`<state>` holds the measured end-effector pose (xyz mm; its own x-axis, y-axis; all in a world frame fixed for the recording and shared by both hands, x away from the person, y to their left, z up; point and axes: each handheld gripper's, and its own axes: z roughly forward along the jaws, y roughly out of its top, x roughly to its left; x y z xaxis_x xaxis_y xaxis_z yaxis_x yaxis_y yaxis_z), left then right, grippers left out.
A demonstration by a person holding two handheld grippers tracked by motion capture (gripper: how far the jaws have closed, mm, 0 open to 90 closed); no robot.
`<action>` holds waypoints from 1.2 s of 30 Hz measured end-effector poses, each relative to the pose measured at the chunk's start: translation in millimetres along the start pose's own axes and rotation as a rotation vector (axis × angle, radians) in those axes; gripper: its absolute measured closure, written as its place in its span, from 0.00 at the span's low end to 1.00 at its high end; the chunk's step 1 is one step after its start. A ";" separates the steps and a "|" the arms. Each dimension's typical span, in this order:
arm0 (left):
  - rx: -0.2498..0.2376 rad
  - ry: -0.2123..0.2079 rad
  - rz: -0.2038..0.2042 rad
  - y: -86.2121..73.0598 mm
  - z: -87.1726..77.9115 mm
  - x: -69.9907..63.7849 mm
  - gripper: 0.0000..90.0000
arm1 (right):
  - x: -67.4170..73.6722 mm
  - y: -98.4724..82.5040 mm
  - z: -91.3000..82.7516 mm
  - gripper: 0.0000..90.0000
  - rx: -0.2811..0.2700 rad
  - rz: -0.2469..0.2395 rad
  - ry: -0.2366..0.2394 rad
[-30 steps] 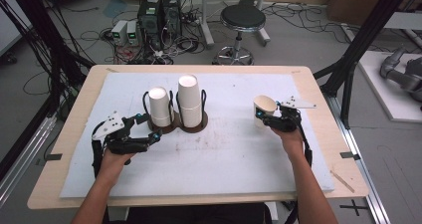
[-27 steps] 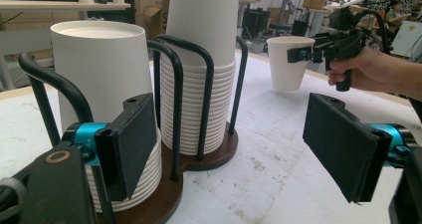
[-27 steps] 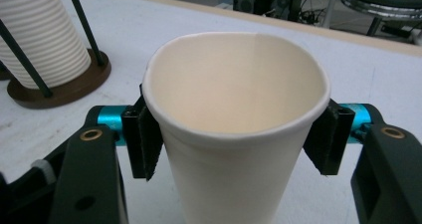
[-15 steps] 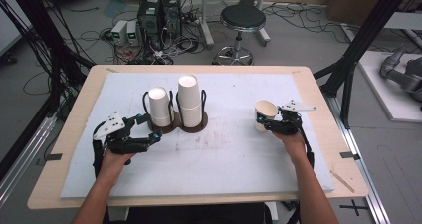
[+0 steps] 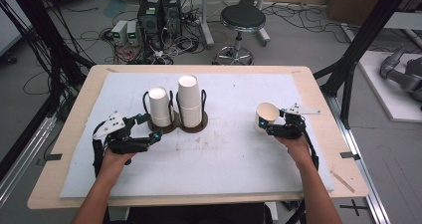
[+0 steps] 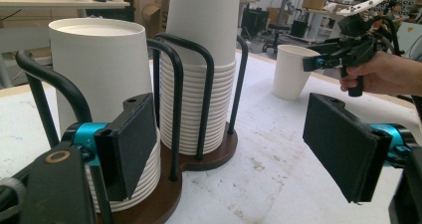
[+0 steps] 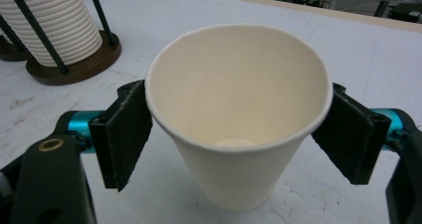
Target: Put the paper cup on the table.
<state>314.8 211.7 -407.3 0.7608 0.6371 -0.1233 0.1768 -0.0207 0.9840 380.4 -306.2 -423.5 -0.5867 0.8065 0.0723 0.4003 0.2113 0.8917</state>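
1. High view: cup placement looks like the step in hand. A single paper cup (image 5: 266,115) stands upright on the white mat (image 5: 224,159), mouth up, at the right side of the table (image 5: 59,149), directly in front of the right gripper (image 5: 272,129). Its long axis is vertical. The right hand is the nearer one by far; the left gripper (image 5: 149,138) sits well apart, just beside the brown holder (image 5: 191,127) with its two stacks of cups (image 5: 190,98). Beyond the table lie a stool (image 5: 243,19), computer boxes and loose cables on the floor.

2. Left gripper view: the jaws stand wide apart with nothing between them. One pad (image 6: 130,144) is close by the shorter stack (image 6: 102,84) in its black wire loops; the taller stack (image 6: 206,74) rises behind it. The lone cup (image 6: 294,70) shows far off to the right with the other hand behind it.

3. Right gripper view: the cup (image 7: 239,114) sits squarely between the pads (image 7: 124,134), rim level with them. The jaws have just been opening, and a thin gap seems to show at each side, so I judge the cup released and standing on its own on the mat (image 7: 348,50). Pulling straight back would likely clear it without a tip.
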 end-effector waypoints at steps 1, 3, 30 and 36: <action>-0.002 0.000 -0.001 0.0 -0.2 0.0 0.23 | 0.5 0.0 -1.8 0.22 0.001 -0.006 -0.002; -0.004 0.001 -0.001 0.2 -0.5 0.3 0.23 | 1.2 -1.0 -5.9 0.22 0.003 -0.007 -0.005; -0.051 -0.005 -0.027 5.6 -3.1 0.3 0.23 | 24.2 -7.8 -73.0 0.22 -0.115 -0.050 0.043; -0.050 -0.002 -0.024 5.5 -4.5 -1.5 0.23 | 26.4 -7.6 -75.8 0.22 -0.123 -0.048 0.060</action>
<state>311.8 214.0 -401.1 0.7582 0.6352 -0.1474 0.1637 0.0335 0.9859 308.5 -328.3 -394.5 -0.6455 0.7620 0.0511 0.2837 0.1772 0.9424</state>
